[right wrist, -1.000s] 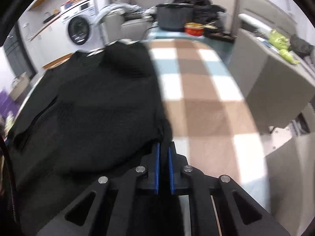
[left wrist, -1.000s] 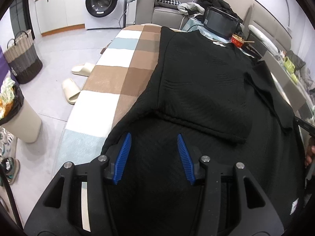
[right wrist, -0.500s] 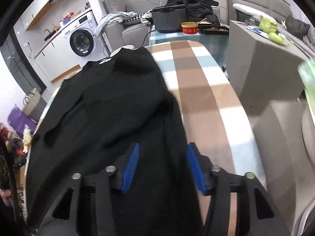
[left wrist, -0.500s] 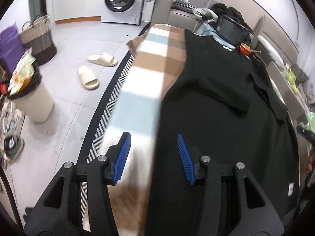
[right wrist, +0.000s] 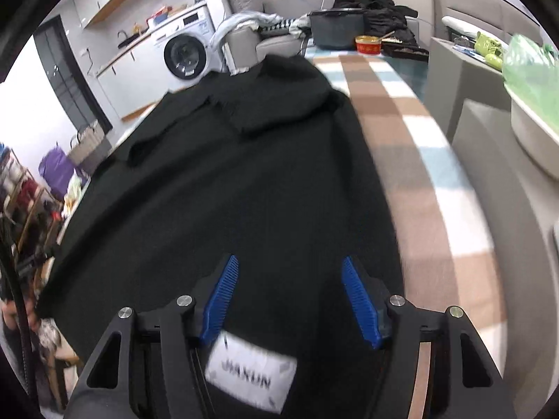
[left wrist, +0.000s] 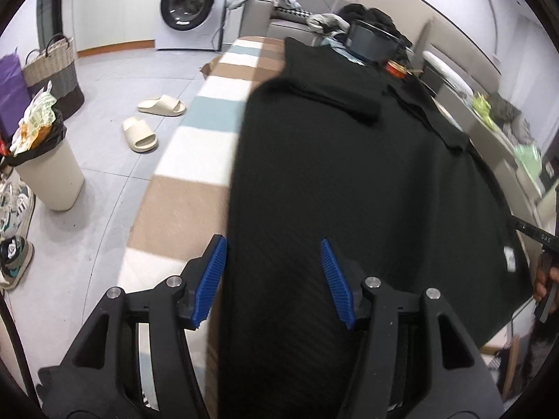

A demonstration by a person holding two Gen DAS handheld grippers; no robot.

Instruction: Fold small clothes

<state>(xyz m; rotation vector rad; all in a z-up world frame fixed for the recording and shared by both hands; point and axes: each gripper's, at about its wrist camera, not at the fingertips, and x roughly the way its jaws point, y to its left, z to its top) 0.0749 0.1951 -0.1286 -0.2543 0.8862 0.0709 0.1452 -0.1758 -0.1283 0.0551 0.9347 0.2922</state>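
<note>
A black knit garment (left wrist: 349,181) lies flat along the checked table cloth (left wrist: 195,188), with its sleeves folded in over the far part. My left gripper (left wrist: 271,242) hovers over the garment's left edge near its near end. Its jaws are opening and its blue pads (left wrist: 209,279) press on nothing. In the right wrist view the same garment (right wrist: 244,181) fills the middle. My right gripper (right wrist: 289,260) is over its near right part, jaws opening, with cloth below but not pinched. A white label (right wrist: 251,377) shows under this gripper.
On the floor to the left are two slippers (left wrist: 146,122), a bin (left wrist: 49,174) and a woven basket (left wrist: 52,70). A washing machine (left wrist: 188,7) stands at the back. A black pot (right wrist: 335,28) and a red bowl (right wrist: 367,44) sit past the table's far end. Grey furniture (right wrist: 489,111) runs along the right.
Both grippers have drawn back along the garment toward its near end. The right gripper, shut at the garment's edge before, has opened and let go. The left stayed open.
</note>
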